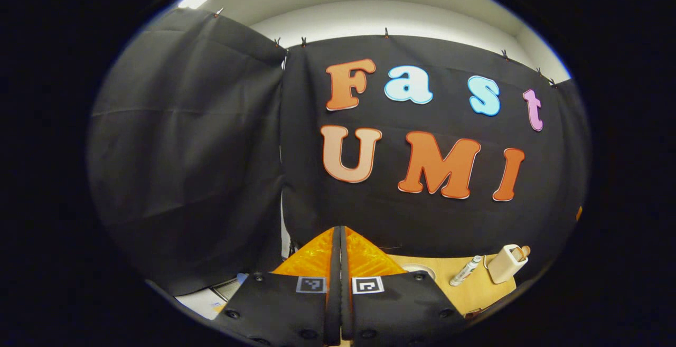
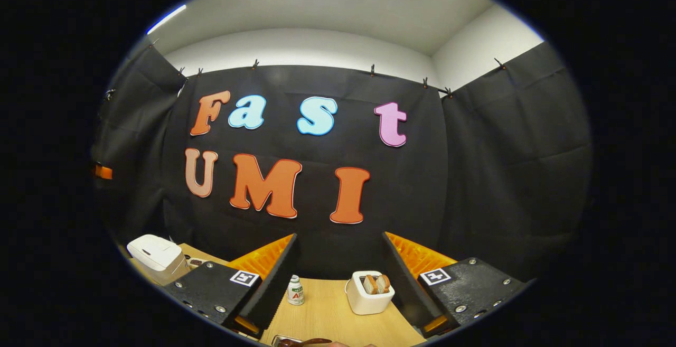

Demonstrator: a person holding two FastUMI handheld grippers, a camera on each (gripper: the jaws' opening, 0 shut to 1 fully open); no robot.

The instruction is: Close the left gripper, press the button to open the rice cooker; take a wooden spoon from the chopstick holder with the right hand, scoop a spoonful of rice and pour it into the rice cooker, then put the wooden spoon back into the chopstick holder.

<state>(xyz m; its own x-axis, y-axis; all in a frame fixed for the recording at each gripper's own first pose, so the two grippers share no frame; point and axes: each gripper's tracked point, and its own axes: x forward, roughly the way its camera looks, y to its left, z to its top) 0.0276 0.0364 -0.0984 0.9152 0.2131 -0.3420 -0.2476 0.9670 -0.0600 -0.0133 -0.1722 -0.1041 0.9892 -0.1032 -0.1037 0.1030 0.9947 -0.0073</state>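
A light wooden desk (image 2: 327, 310) stands against black cloth walls, with a white wall and ceiling above the cloth. The cloth hangs from small clips along its top edge.

In the right gripper view, the white rice cooker (image 2: 157, 256) sits at the desk's far left corner, lid down. Just right of it lies a small dark item too tiny to identify. Near the desk's back edge, toward the middle, a small white bottle (image 2: 295, 290) with a green cap stands upright. Just right of it sits the white chopstick holder (image 2: 368, 294), a squat box with a handle on its left side; 2 brown wooden ends (image 2: 376, 283) poke up out of its open top. At the desk's near edge a dark brown curved object (image 2: 303, 342) is partly cut off, and I cannot tell what it is.

The right gripper (image 2: 338, 283) hangs above the desk with its fingers spread wide, holding nothing; the bottle and holder appear between them.

In the left gripper view, the left gripper (image 1: 338, 262) has its 2 fingers pressed together, nothing between them. Beyond it, at the desk's right side, the bottle (image 1: 466, 270) and the chopstick holder (image 1: 507, 263) appear tilted by the lens, close together. A white round rim (image 1: 421, 269) peeks out just right of the fingers.
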